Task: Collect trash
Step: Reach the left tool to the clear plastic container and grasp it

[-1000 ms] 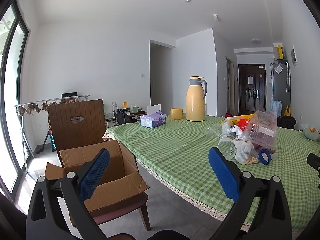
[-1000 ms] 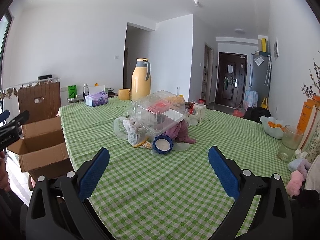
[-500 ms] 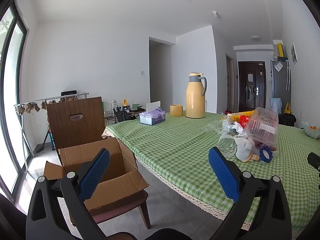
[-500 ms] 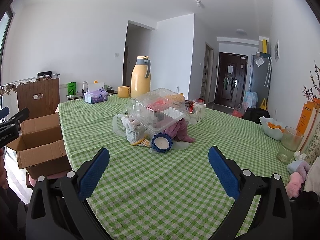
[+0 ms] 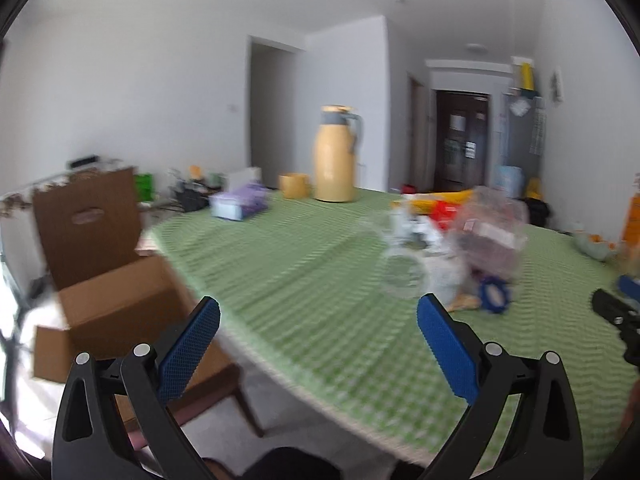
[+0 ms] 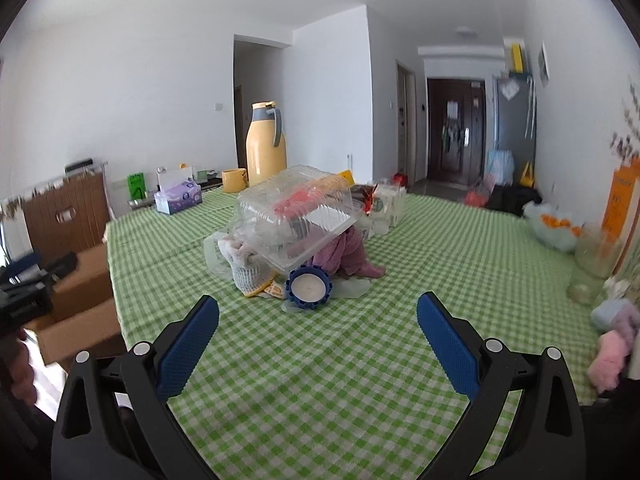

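A heap of trash lies mid-table: a clear plastic clamshell box (image 6: 296, 216) on top, a blue ribbed lid (image 6: 309, 288) in front, a white mesh cloth (image 6: 250, 276) and a pink cloth (image 6: 348, 256). My right gripper (image 6: 318, 336) is open, a short way in front of the blue lid, holding nothing. In the blurred left wrist view the same clamshell box (image 5: 490, 236) and blue lid (image 5: 494, 298) sit to the right. My left gripper (image 5: 318, 336) is open over the table's near edge. An open cardboard box (image 5: 116, 304) rests on a chair at left.
A yellow thermos (image 6: 264, 144), yellow mug (image 6: 234, 180) and purple tissue box (image 6: 178, 198) stand at the far end of the green checked table (image 6: 420, 280). A glass jar (image 6: 592, 268), fruit bowl (image 6: 556, 228) and pink plush (image 6: 612, 356) are at the right edge.
The left gripper has swung right and toward the table, blurring its view. The right gripper has moved closer to the trash heap. Both stay open.
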`<action>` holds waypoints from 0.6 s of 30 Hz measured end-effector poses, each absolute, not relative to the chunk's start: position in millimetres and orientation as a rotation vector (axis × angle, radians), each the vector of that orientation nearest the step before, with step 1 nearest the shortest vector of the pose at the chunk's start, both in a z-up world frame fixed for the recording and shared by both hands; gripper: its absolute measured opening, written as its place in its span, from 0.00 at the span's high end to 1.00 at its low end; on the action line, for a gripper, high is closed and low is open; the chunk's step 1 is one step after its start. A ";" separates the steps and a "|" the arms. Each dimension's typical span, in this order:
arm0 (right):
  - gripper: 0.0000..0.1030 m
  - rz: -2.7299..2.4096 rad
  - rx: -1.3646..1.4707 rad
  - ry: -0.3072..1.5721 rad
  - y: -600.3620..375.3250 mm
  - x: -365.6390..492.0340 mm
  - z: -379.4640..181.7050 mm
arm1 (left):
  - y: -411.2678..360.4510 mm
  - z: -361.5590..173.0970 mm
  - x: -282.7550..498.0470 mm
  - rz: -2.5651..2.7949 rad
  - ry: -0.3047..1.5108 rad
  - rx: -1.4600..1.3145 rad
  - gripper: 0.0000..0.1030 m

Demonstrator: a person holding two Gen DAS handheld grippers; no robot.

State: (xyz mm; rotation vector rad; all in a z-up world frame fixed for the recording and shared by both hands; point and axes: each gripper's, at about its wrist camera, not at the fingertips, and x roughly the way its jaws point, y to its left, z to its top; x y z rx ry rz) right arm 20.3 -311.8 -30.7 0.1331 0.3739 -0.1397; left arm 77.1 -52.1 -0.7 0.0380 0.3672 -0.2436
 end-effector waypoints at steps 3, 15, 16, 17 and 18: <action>0.07 -0.119 0.223 0.394 -329.6 32.0 -28.7 | -76.9 6.8 102.2 -0.459 0.407 0.030 0.07; 0.07 -0.061 0.422 0.444 -372.8 83.6 -21.0 | -199.5 20.3 272.5 -0.993 0.764 -0.020 0.08; 0.07 -0.048 0.447 0.446 -376.1 88.8 -21.8 | -208.6 11.7 290.5 -1.015 0.841 -0.065 0.08; 0.07 -0.039 0.463 0.447 -378.1 92.8 -22.2 | -212.5 7.5 299.7 -1.032 0.888 -0.095 0.09; 0.07 -0.020 0.487 0.448 -380.6 98.2 -23.1 | -217.6 -1.9 312.1 -1.052 0.947 -0.137 0.11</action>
